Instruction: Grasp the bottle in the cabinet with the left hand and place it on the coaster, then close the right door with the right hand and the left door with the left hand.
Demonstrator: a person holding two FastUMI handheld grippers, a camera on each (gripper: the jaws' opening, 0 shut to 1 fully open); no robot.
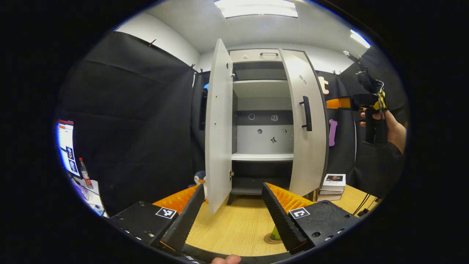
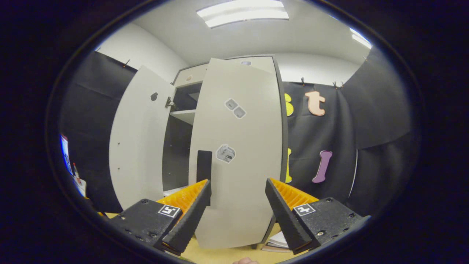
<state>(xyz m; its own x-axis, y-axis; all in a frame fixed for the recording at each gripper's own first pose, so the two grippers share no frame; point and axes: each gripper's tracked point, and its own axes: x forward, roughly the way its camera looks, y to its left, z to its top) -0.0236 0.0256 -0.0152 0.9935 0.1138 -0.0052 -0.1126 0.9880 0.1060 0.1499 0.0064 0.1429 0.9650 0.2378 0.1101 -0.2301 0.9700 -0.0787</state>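
The white cabinet (image 1: 262, 121) stands on the wooden table with both doors open. The left door (image 1: 218, 124) is swung wide, edge toward me; the right door (image 1: 307, 124) with its black handle (image 1: 306, 113) is partly open. A green bottle (image 1: 275, 233) stands on a round coaster (image 1: 270, 240), mostly hidden behind one finger of my left gripper (image 1: 233, 187), which is open and holds nothing. My right gripper (image 2: 238, 181) is open just before the right door's outer face (image 2: 238, 146), near the handle (image 2: 204, 167). In the left gripper view a hand holds it (image 1: 331, 103) beside that door.
A penguin toy (image 1: 199, 178) sits left of the cabinet's foot. A stack of books (image 1: 332, 185) lies to its right, with cables (image 1: 362, 207) beyond. A monitor (image 1: 66, 146) and a small red-capped bottle (image 1: 85, 174) are at the far left.
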